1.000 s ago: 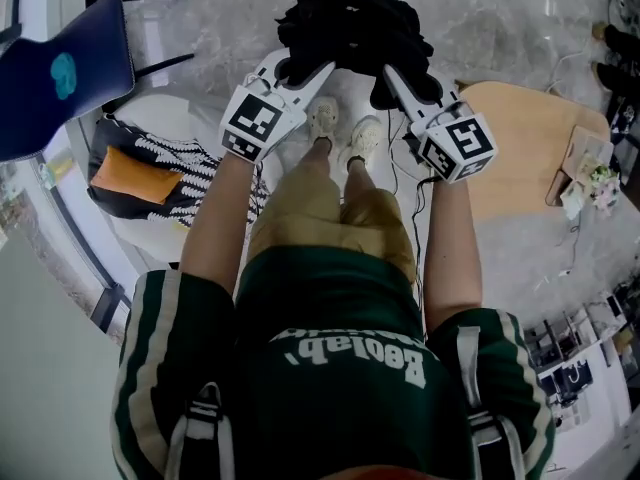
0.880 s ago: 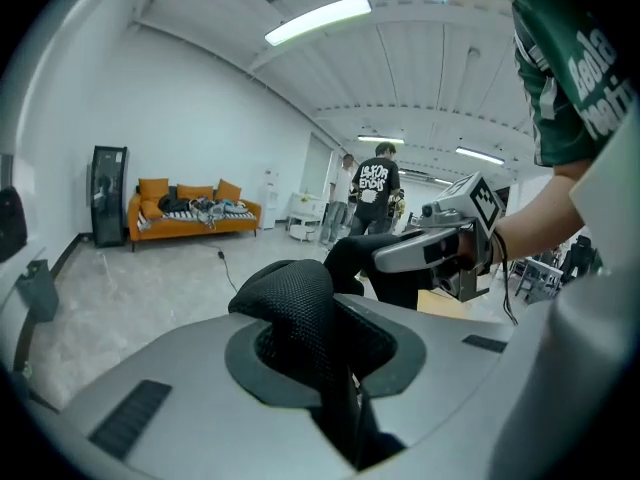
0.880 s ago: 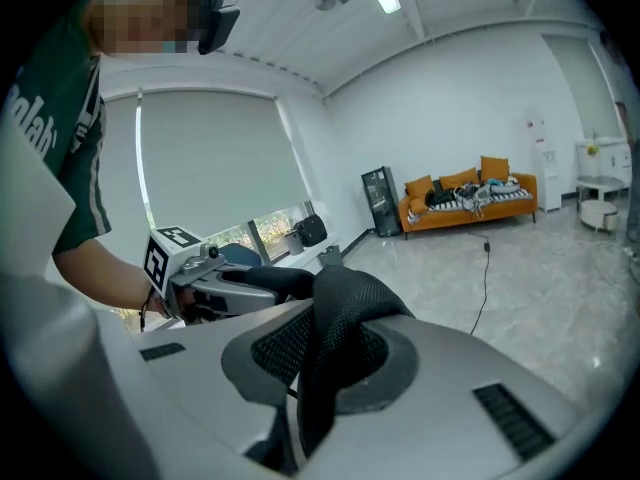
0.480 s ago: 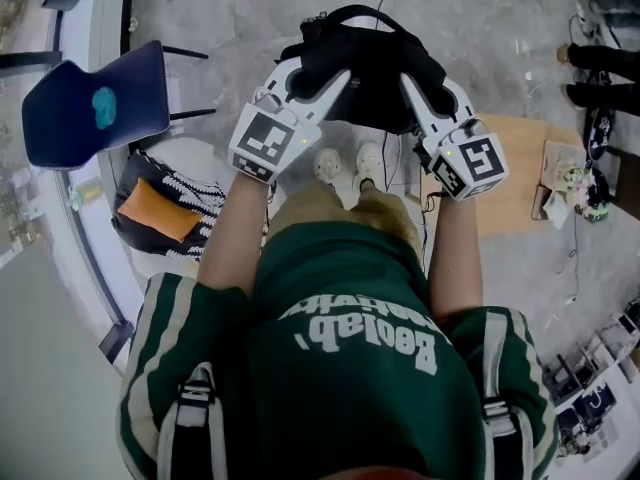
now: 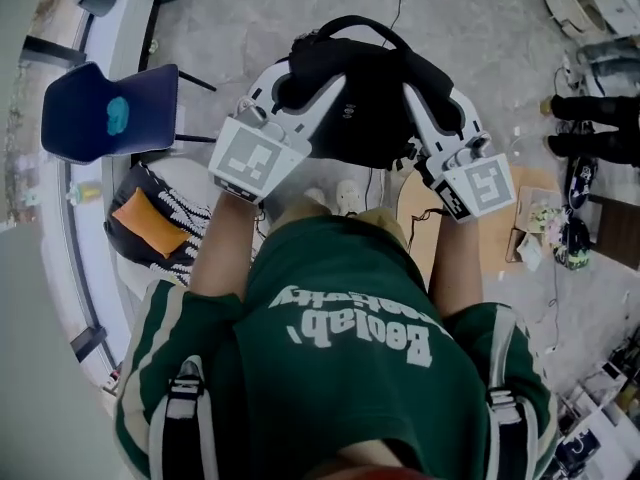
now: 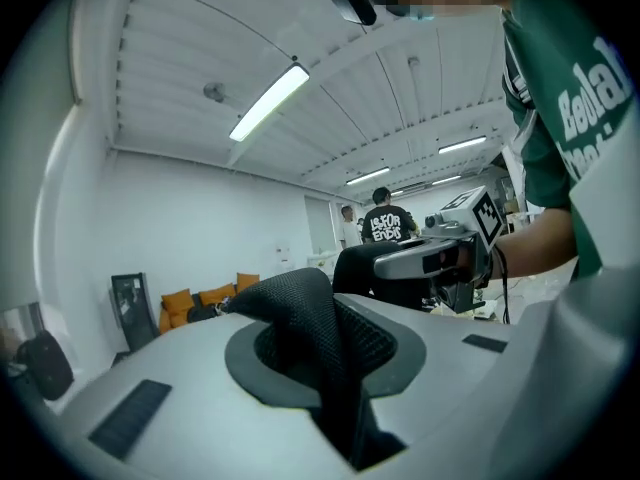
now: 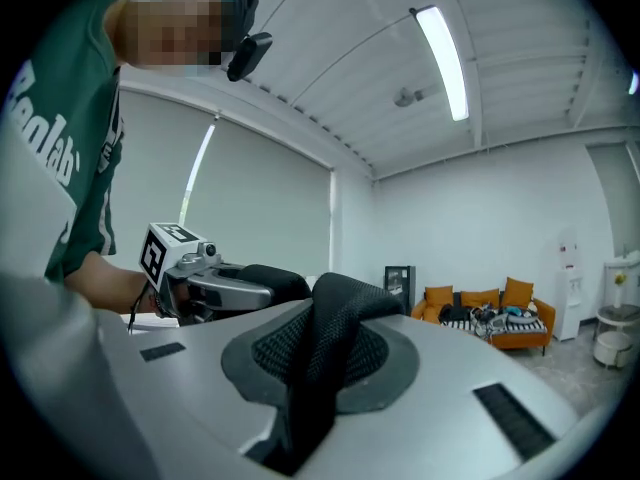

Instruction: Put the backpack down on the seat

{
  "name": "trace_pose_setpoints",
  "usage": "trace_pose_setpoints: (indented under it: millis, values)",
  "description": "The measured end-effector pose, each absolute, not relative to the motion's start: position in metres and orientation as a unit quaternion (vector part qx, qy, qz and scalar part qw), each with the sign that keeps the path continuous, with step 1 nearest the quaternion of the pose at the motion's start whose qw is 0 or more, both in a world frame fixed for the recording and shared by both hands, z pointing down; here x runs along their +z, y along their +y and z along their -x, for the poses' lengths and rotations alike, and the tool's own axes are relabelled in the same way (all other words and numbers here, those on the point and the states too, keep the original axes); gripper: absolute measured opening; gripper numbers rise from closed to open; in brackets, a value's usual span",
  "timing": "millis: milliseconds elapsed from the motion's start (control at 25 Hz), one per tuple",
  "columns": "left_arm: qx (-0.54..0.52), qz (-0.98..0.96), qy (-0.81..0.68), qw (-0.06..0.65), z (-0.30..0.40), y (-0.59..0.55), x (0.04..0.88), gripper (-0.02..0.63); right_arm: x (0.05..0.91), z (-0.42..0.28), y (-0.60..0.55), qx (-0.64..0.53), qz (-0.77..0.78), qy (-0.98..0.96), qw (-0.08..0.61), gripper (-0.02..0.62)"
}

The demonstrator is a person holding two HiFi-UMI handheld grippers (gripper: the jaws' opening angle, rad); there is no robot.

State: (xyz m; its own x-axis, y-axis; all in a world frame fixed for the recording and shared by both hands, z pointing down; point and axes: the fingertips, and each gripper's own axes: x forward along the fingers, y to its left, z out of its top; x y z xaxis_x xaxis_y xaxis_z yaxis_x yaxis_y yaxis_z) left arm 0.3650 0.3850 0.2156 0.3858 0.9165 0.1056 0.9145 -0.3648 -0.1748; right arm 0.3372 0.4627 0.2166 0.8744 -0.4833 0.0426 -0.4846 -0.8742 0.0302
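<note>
The black backpack (image 5: 365, 98) hangs in the air in front of me, held up between both grippers. My left gripper (image 5: 290, 83) is shut on its left shoulder strap (image 6: 310, 338), whose mesh folds up between the jaws. My right gripper (image 5: 432, 93) is shut on the right strap (image 7: 320, 368) in the same way. The backpack's top handle arches at the far side. A dark blue chair seat (image 5: 110, 113) with a teal spot stands to the left, below the backpack's level and apart from it.
A black-and-white bag with an orange item (image 5: 160, 223) lies on the floor at my left. A light wooden table (image 5: 500, 228) with small items sits at the right. Shoes (image 5: 595, 138) line the right edge. People (image 6: 385, 223) stand far off; an orange sofa (image 7: 490, 318) is against a wall.
The backpack has been lifted higher and both grippers have risen with it. The view has swung, so the blue chair now sits further right and nearer the backpack.
</note>
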Motion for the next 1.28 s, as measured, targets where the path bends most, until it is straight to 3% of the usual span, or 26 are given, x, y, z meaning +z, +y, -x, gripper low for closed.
trace_pose_setpoints:
  millis: [240, 1120, 1280]
  values:
    - [0.050, 0.840, -0.525, 0.128, -0.316, 0.370, 0.176, 0.075, 0.173, -0.292, 0.449, -0.034, -0.958, -0.278, 0.054, 0.069]
    - [0.024, 0.922, -0.373, 0.102, -0.350, 0.340, 0.167, 0.075, 0.149, -0.361, 0.419, -0.076, -0.889, -0.448, 0.056, 0.069]
    - [0.014, 0.940, -0.320, 0.114, -0.337, 0.277, 0.162, 0.075, 0.135, -0.357, 0.357, -0.086, -0.866, -0.491, 0.050, 0.069]
